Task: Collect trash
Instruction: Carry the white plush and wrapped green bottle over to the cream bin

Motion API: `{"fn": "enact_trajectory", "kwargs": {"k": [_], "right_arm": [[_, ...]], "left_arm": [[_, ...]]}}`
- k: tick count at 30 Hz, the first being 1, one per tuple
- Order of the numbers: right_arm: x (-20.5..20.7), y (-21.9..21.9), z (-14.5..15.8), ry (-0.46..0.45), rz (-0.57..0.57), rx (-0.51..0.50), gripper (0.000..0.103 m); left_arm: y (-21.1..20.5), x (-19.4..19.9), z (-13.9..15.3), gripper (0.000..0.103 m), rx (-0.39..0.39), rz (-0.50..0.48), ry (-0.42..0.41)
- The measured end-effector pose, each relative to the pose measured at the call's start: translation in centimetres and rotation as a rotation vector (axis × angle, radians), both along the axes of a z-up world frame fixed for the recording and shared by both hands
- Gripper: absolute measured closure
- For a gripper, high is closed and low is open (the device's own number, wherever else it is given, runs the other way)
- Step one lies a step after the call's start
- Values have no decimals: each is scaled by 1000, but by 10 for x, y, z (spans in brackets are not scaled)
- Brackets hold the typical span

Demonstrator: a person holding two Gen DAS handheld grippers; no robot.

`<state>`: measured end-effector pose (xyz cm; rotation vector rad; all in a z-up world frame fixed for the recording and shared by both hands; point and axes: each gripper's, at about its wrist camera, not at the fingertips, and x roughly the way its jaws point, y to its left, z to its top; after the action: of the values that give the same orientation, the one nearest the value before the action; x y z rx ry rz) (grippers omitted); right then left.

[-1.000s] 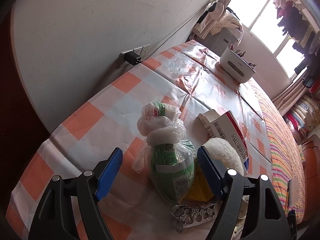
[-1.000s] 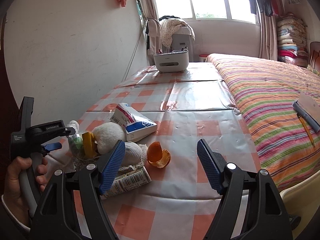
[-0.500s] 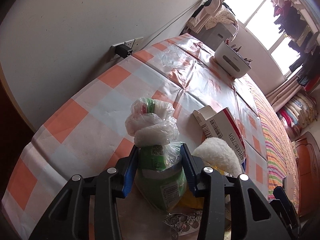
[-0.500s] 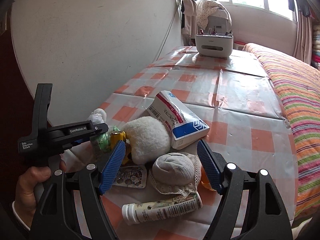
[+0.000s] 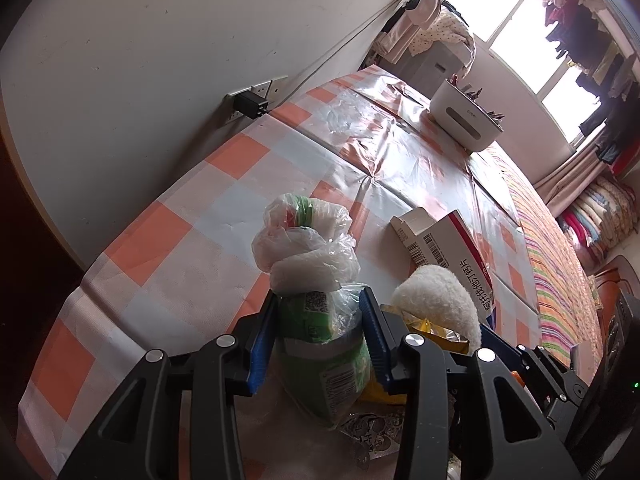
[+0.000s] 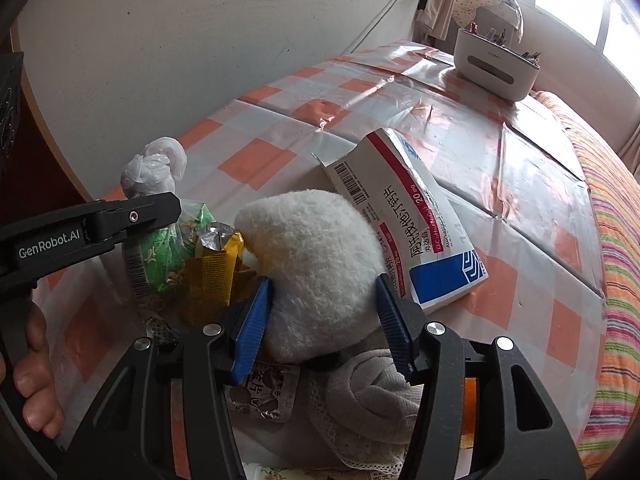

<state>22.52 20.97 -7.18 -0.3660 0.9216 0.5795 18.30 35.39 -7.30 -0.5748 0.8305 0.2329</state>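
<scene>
My left gripper (image 5: 318, 338) is shut on a green packet in a knotted clear plastic bag (image 5: 316, 288), which also shows in the right wrist view (image 6: 160, 240). My right gripper (image 6: 322, 320) has its blue pads against both sides of a white fluffy ball (image 6: 316, 268), also seen in the left wrist view (image 5: 436, 304). Beside them lie a yellow foil wrapper (image 6: 216, 268), a white, red and blue medicine box (image 6: 404, 220), a blister pack (image 6: 264, 394) and a rolled grey sock (image 6: 372, 396).
The trash lies on a table with an orange and white checked cloth (image 5: 168, 240) against a white wall with a socket (image 5: 252, 98). A white caddy (image 6: 494, 66) stands at the far end. A striped bed (image 6: 616, 240) runs along the right.
My left gripper closed on the bagged green packet. My right gripper moved forward and left over the pile and closed around the white fluffy ball.
</scene>
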Motion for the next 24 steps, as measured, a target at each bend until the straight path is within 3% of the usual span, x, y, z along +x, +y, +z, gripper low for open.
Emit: {"fn": "enact_trajectory", "kwargs": {"k": [5,8,24], "right_arm": [[2,1,-1,-18,8,3,67],[-3,-6,1,-27,4,26,72],[-69,-91,38,-56,-107,294,74]], "left_arm": [[0,-3,4,63,11,4,-9],[-2,-7,8,63,36,7,-18],[-38,-36,46,64,149,-29,-126]]}}
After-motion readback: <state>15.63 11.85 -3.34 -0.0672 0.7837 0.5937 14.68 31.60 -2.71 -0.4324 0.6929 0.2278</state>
